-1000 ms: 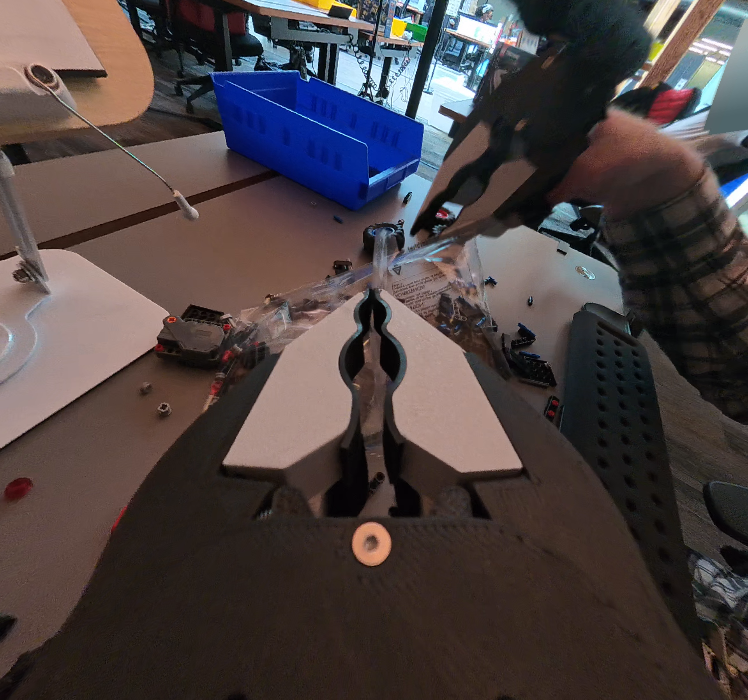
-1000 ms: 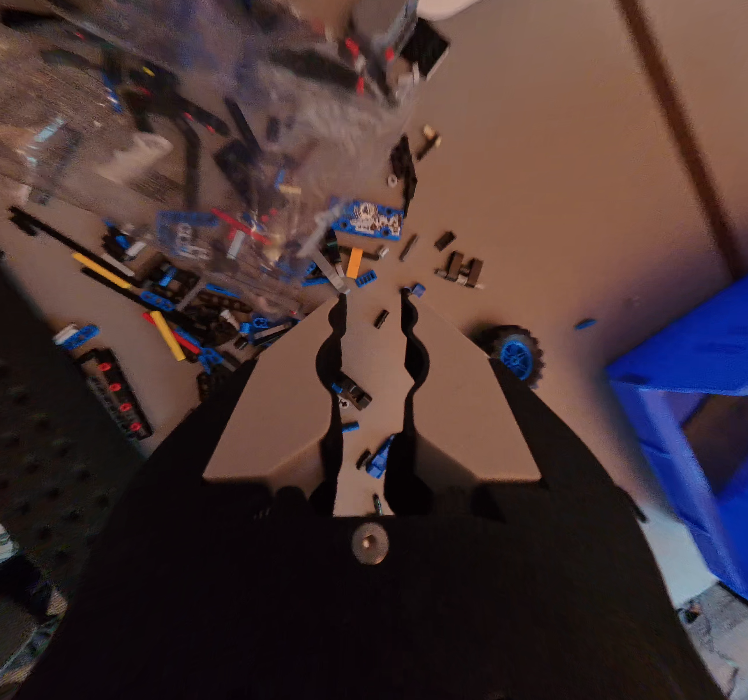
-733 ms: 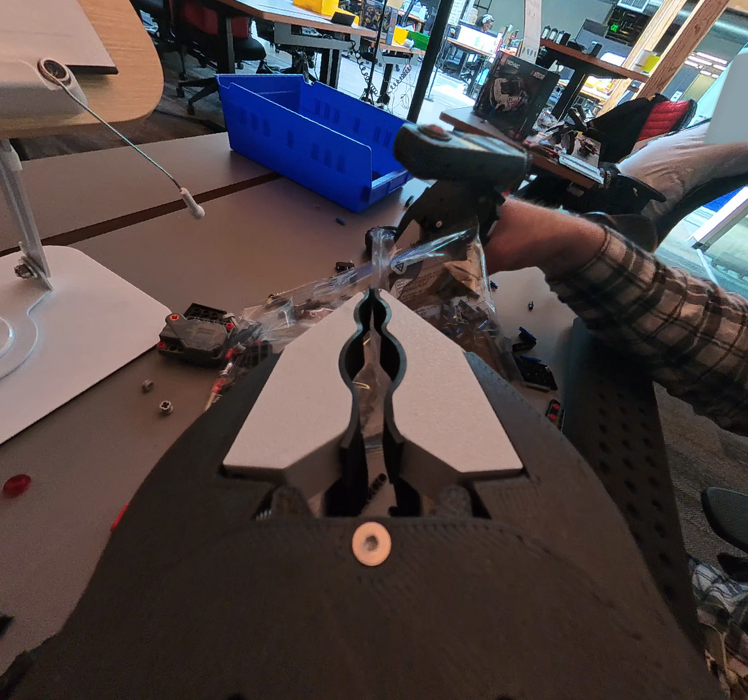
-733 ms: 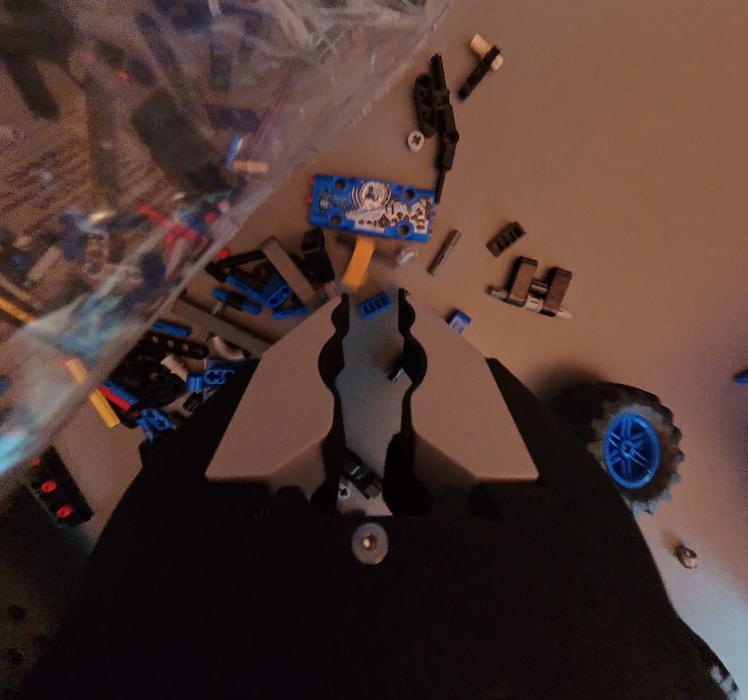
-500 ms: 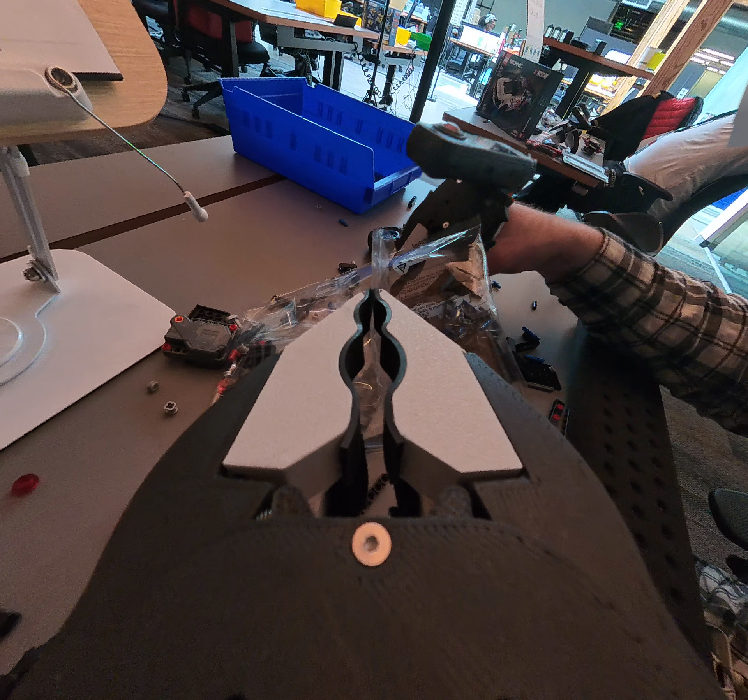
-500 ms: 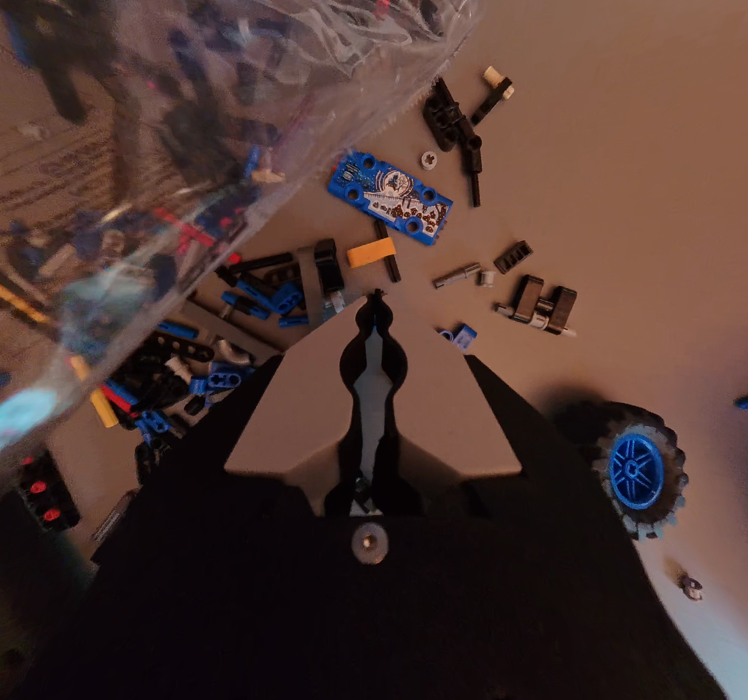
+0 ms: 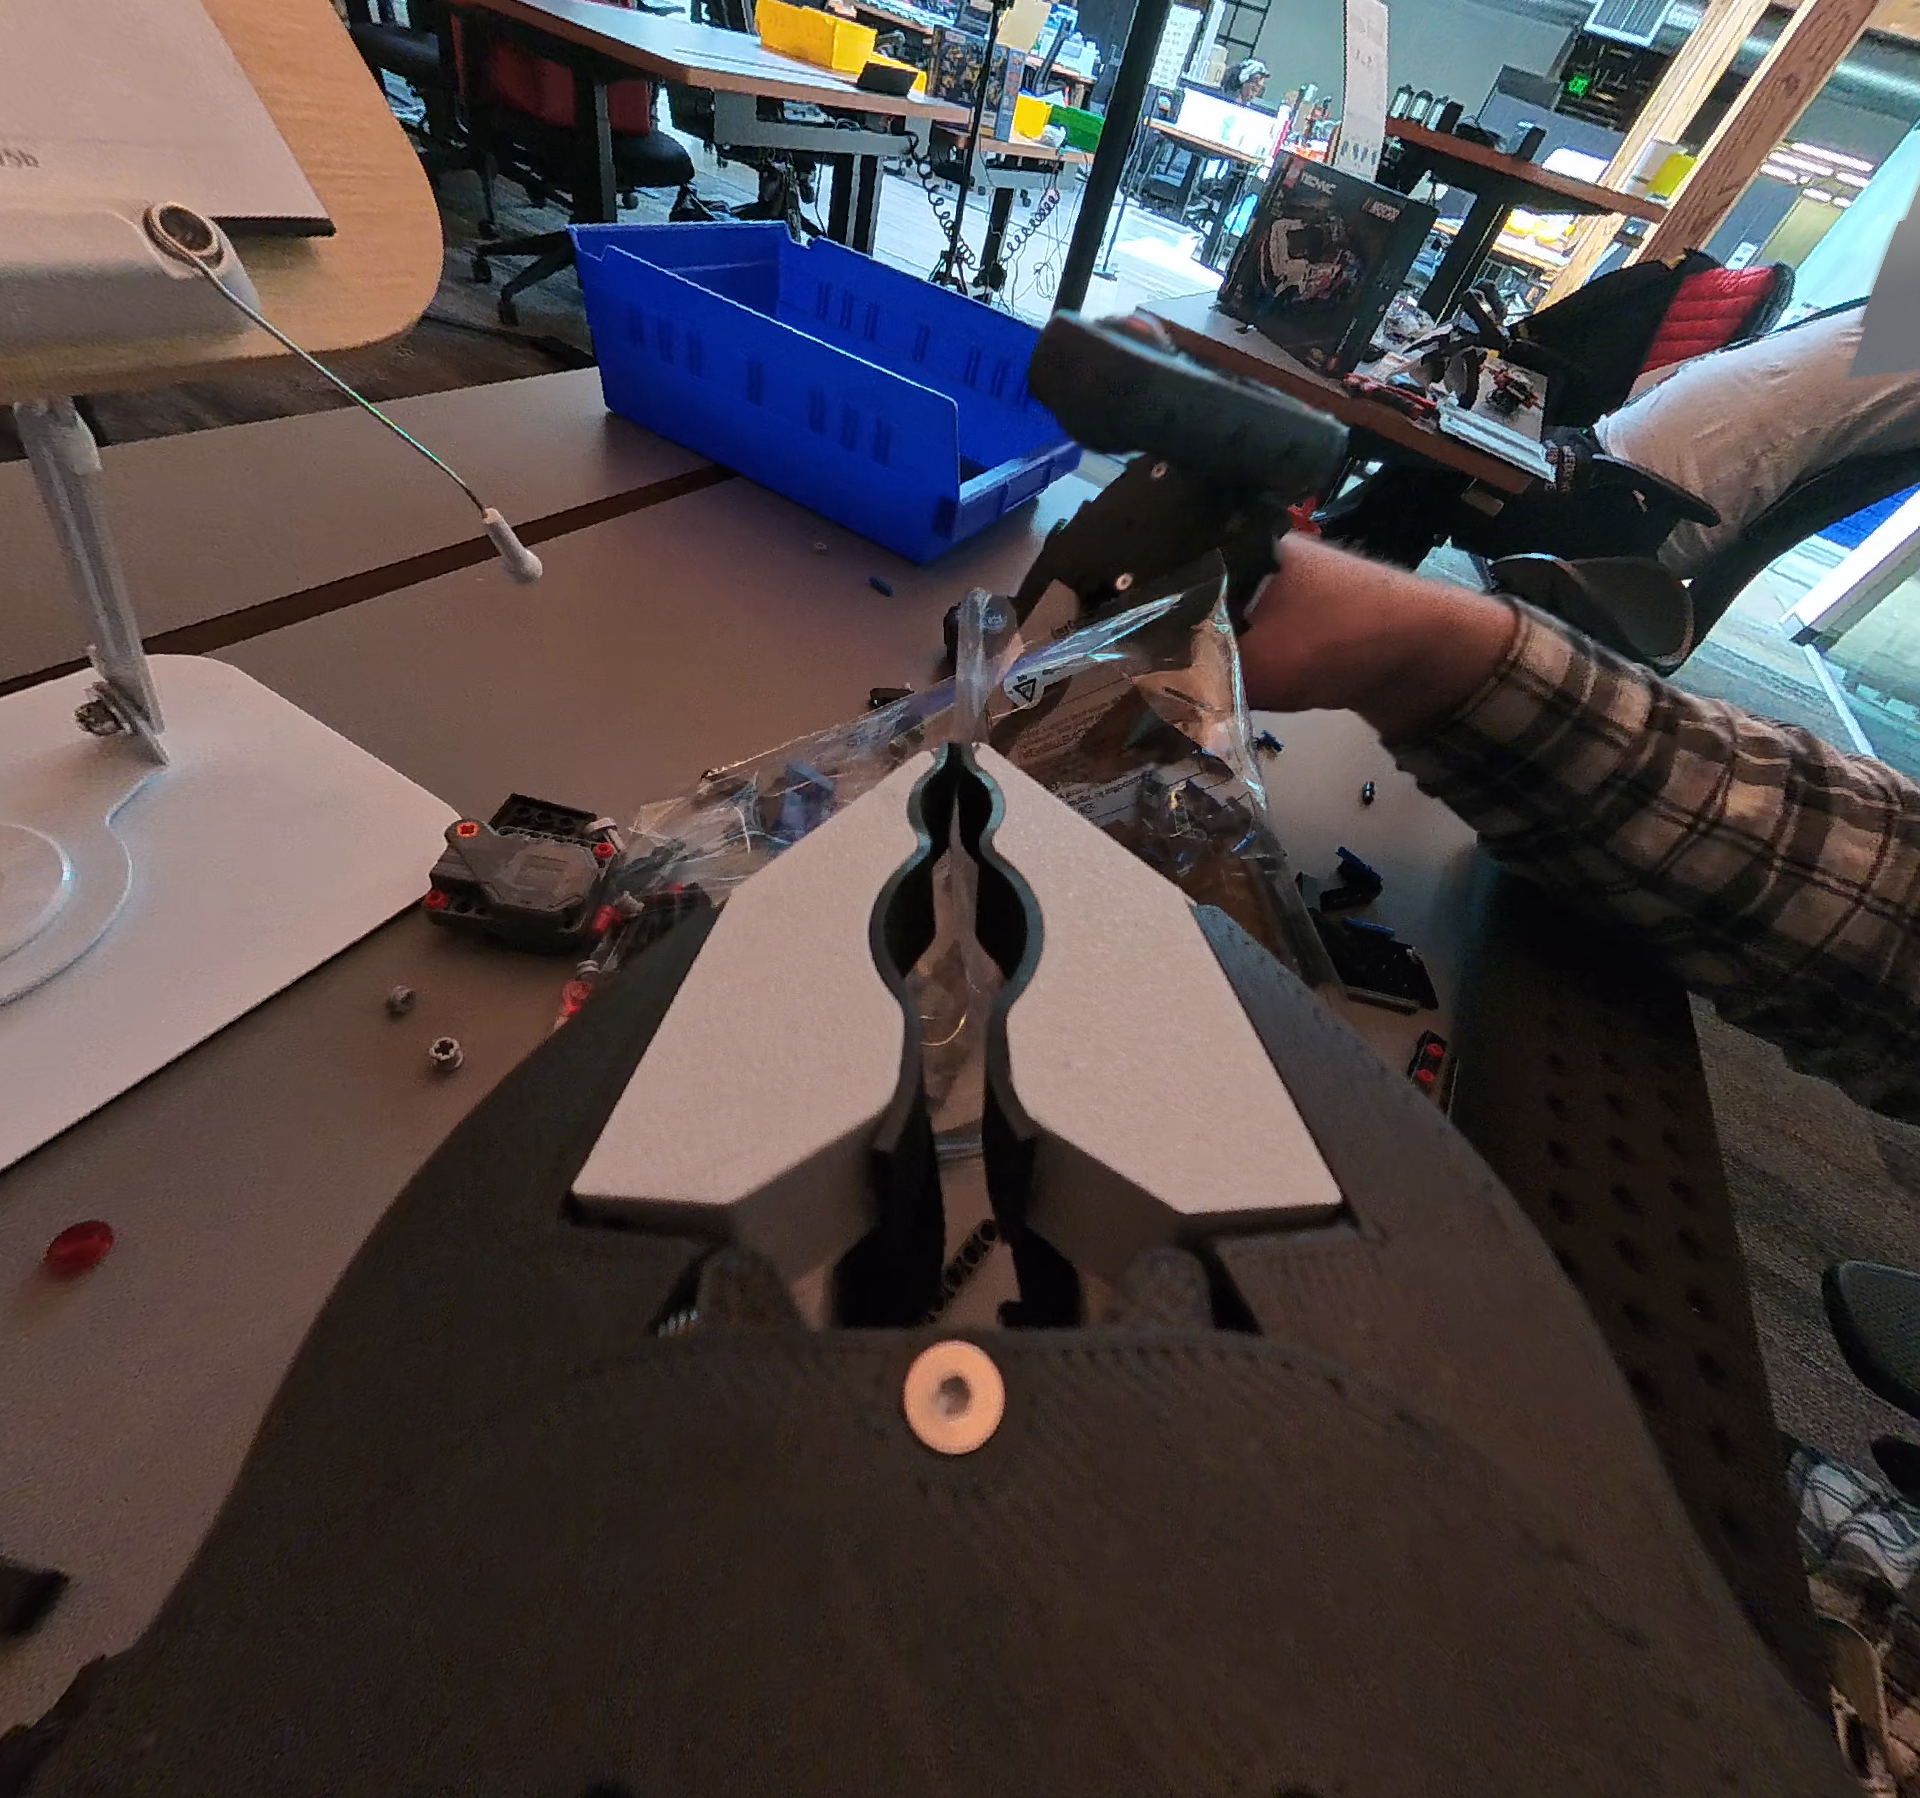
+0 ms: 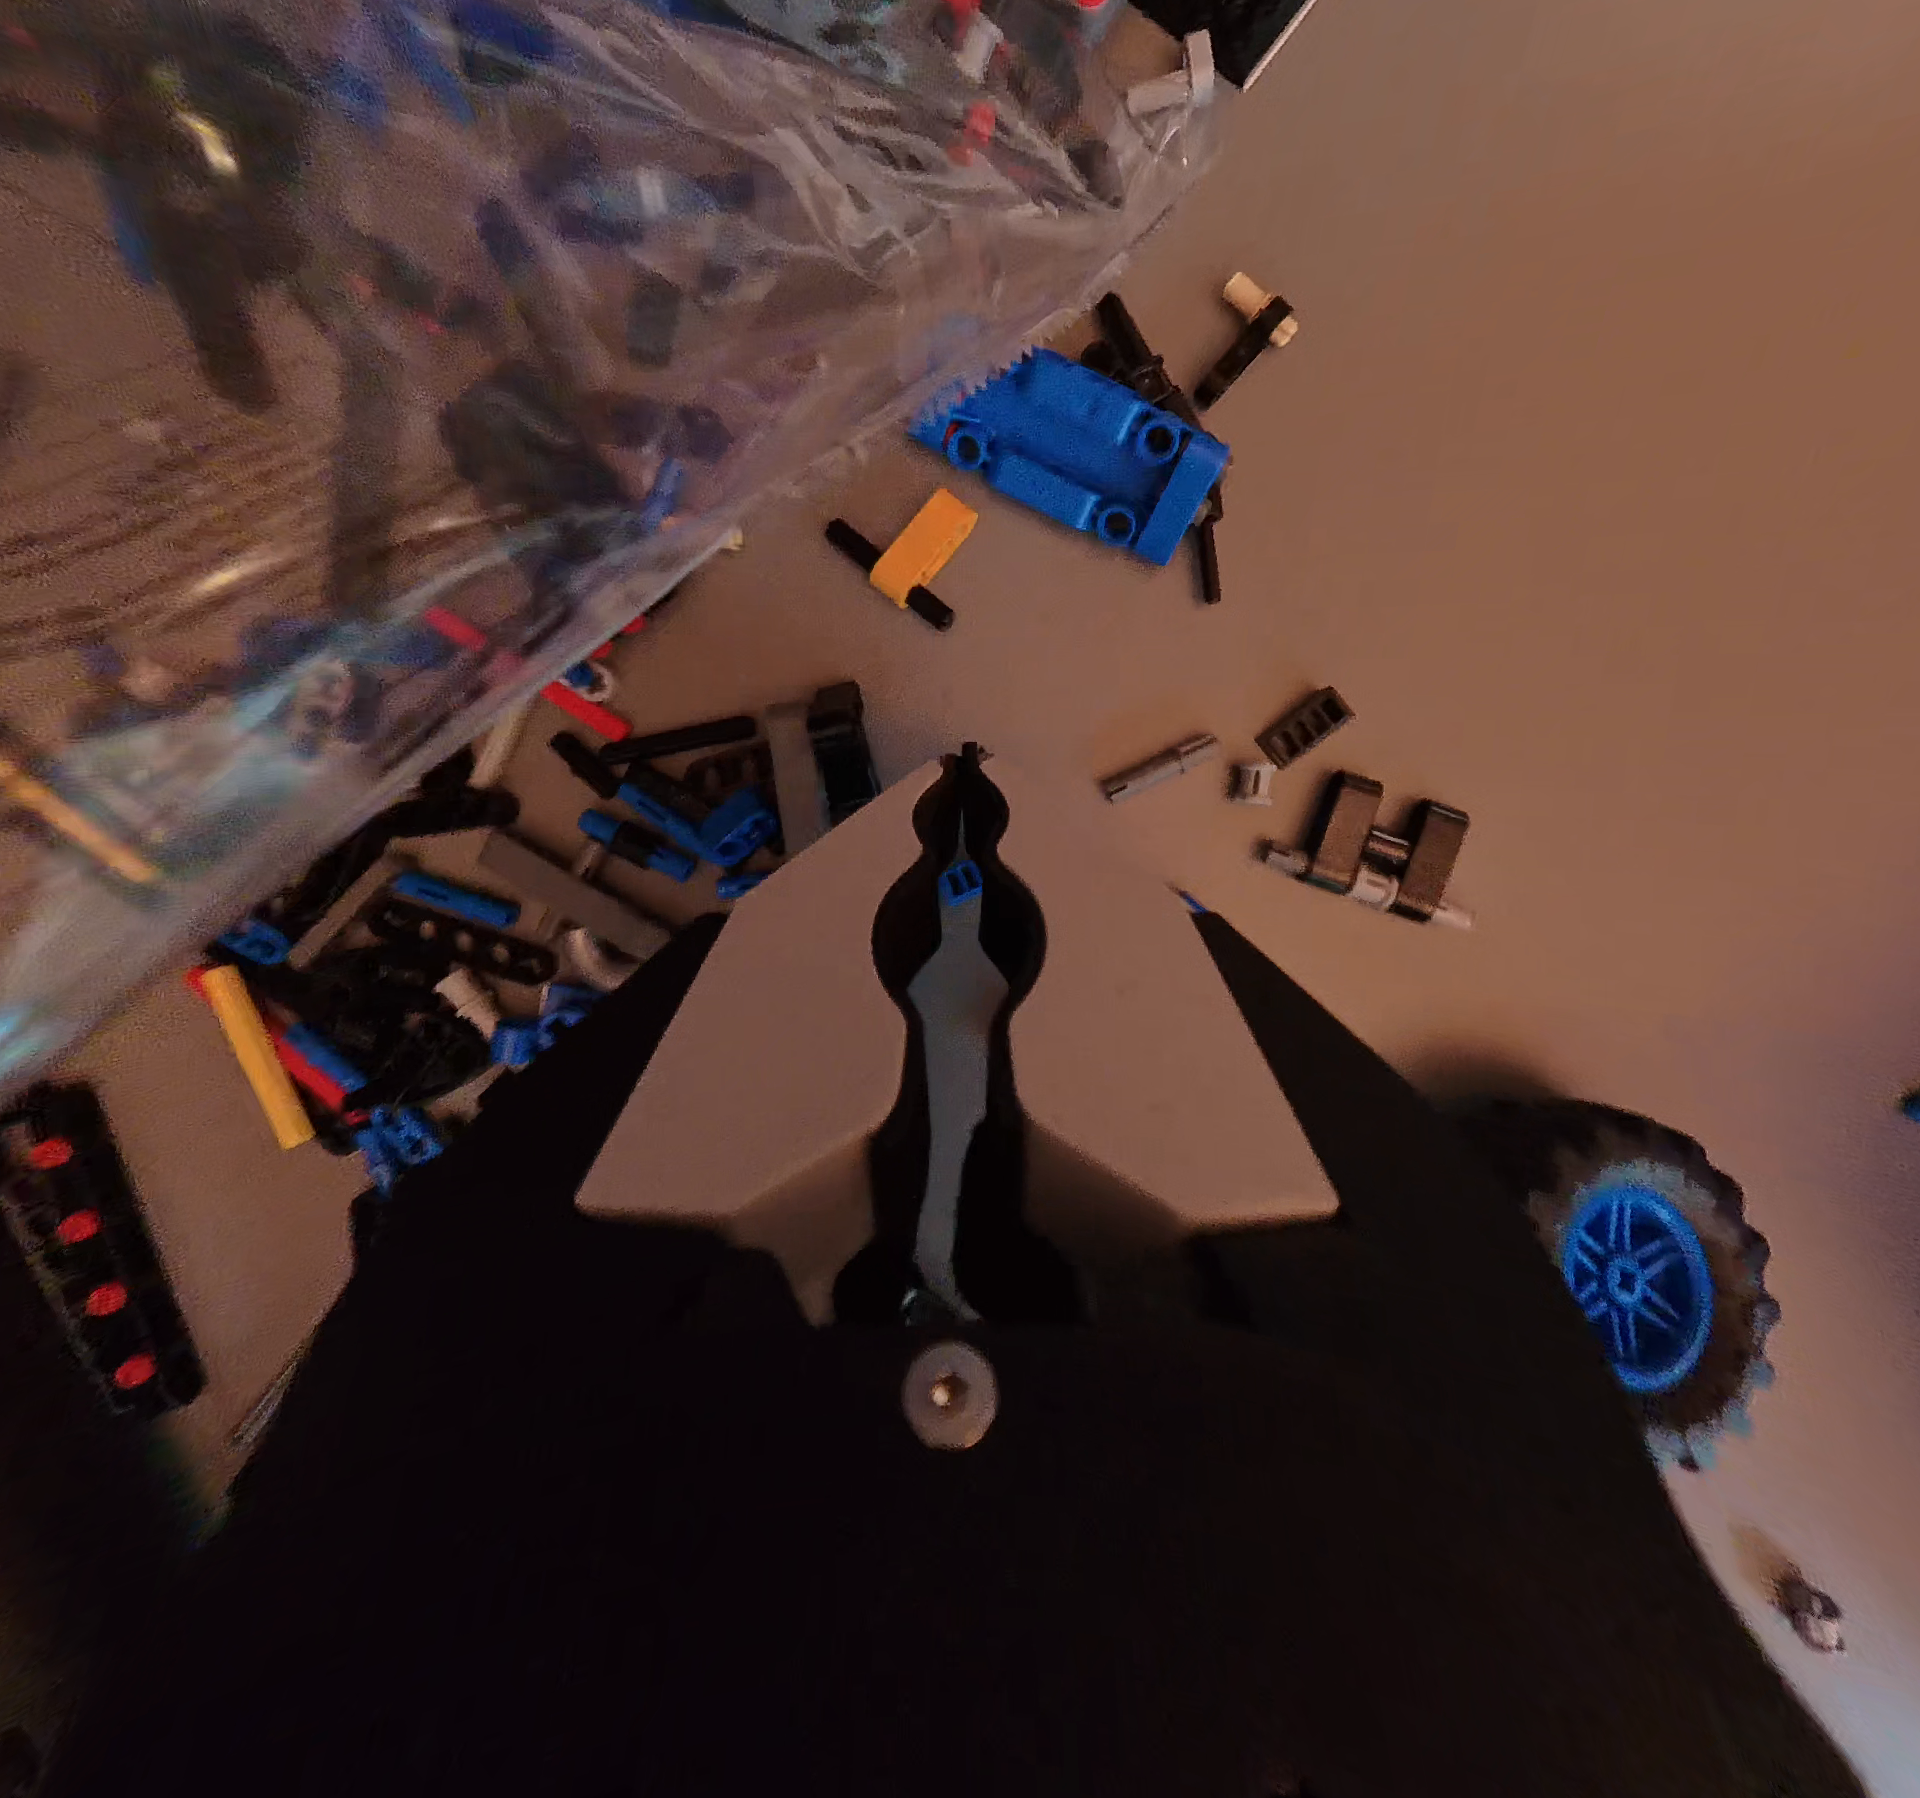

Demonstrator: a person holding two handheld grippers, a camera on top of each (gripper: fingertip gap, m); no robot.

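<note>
My left gripper [image 7: 961,761] was clamped on the clear bag [image 7: 1127,709], which stretched ahead and rightward. My right gripper [image 8: 961,761] was closed, possibly pinching a small blue piece [image 8: 958,884], just right of the bag over the worktop [image 8: 1558,501].

On the grey table [image 7: 665,668] we see a blue bin [image 7: 821,387] at twelve o'clock and a white stand base [image 7: 208,875] at nine o'clock, a grey motor block [image 7: 525,881] just beside its edge. A small red stud [image 7: 78,1244] lies at eight o'clock. In the right wrist view we find a blue-hubbed wheel [image 8: 1652,1281] at four o'clock, a blue panel piece [image 8: 1081,455] at twelve and a yellow piece [image 8: 920,543] near it.
</note>
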